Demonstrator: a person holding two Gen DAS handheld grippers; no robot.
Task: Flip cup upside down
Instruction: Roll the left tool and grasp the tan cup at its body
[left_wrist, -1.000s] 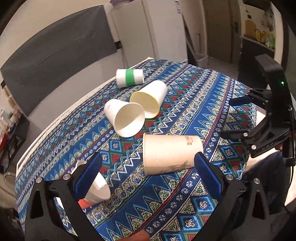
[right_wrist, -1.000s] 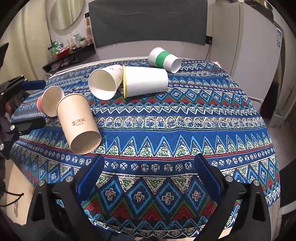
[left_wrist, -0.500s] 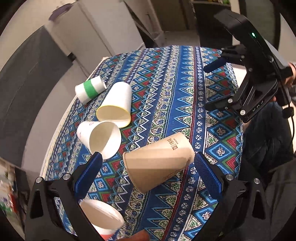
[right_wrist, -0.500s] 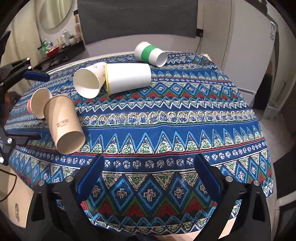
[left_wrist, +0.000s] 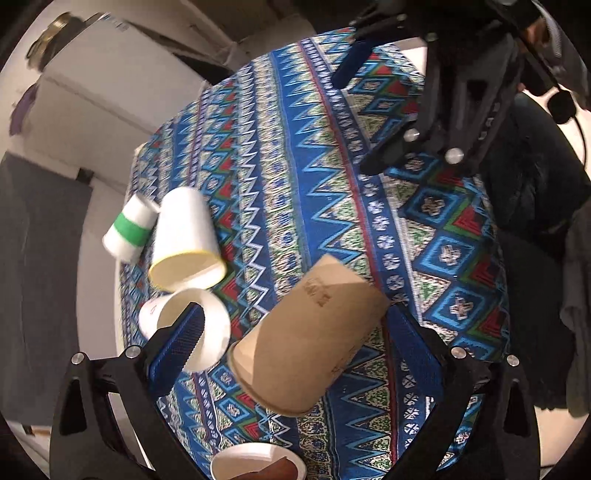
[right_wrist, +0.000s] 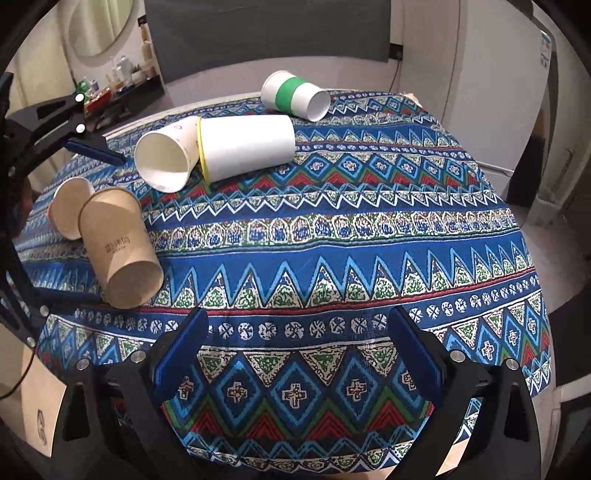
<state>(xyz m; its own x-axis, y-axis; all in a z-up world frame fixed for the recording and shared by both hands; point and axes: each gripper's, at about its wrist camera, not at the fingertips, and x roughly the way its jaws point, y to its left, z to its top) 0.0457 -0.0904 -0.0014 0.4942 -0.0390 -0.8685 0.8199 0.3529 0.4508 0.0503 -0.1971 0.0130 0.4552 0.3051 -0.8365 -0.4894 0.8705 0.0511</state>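
Note:
A brown paper cup (left_wrist: 310, 332) lies on its side on the patterned tablecloth (left_wrist: 332, 147); it also shows in the right wrist view (right_wrist: 118, 247). My left gripper (left_wrist: 295, 358) is open, tilted, with the brown cup between its blue pads, apart from them. My right gripper (right_wrist: 295, 354) is open and empty above the cloth's near edge (right_wrist: 295, 398). The right gripper also shows in the left wrist view (left_wrist: 424, 92).
Other cups lie on their sides: a white yellow-rimmed cup (right_wrist: 247, 146), a white cup (right_wrist: 166, 158), a green-banded cup (right_wrist: 295, 96), and a small cup (right_wrist: 68, 206) beside the brown one. A dark panel (right_wrist: 266, 33) and fridge (right_wrist: 491, 74) stand behind.
My left gripper has rolled and closed in around the brown cup, which now sits deeper between its pads. My right gripper has shifted slightly; the cups have not moved.

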